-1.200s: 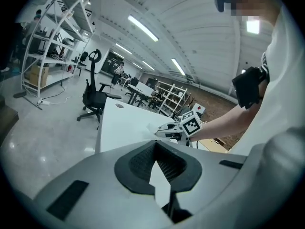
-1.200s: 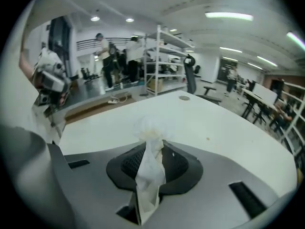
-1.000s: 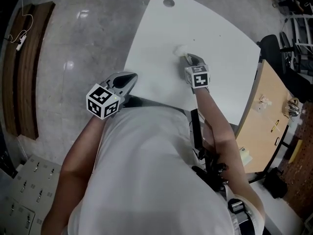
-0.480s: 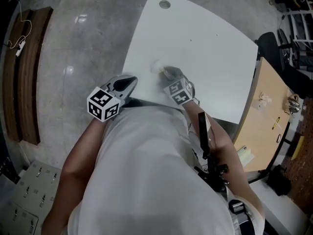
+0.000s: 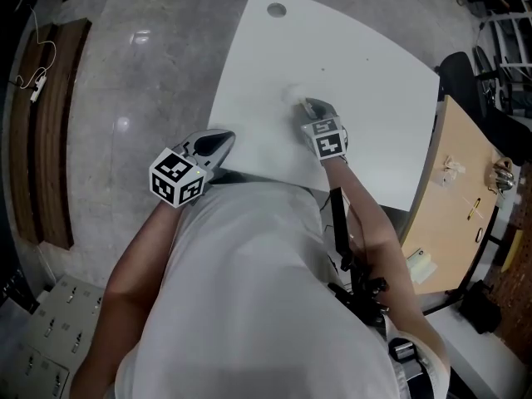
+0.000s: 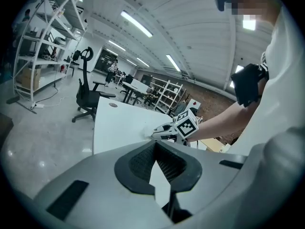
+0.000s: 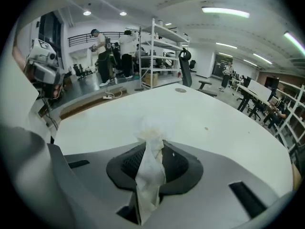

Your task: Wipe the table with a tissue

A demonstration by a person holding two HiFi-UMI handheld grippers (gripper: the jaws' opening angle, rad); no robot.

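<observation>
**Surroundings.** A wooden board [image 5: 50, 123] lies on the grey floor [image 5: 141, 65], at 9 o'clock of the white counter [image 5: 366, 65]. A black chair [image 5: 462, 77] and a wood-topped desk [image 5: 453, 194] stand at the counter's 3 o'clock. A round cable hole [image 5: 276, 10] sits near its far corner.

**Left claw** [image 5: 220, 138]. It is held at the counter's near left edge, pointing slightly down toward 1 o'clock. The jaws stand a narrow gap apart with nothing between them.

**Tissue** [image 5: 293, 96]. It is near the middle of the counter, at 11 o'clock of the right claw [image 5: 309, 106]. The right arm is extended and the claw tilts steeply down. Its jaws are clamped on the tissue, whose bunched free end is down at the counter top.

**View differences.** Only the right gripper view shows the twisted tissue strip running back between the pads [image 7: 131, 161], and a small speck [image 7: 206, 127] on the counter. Only the left gripper view shows the shelving [image 6: 43, 37] beyond the counter.
</observation>
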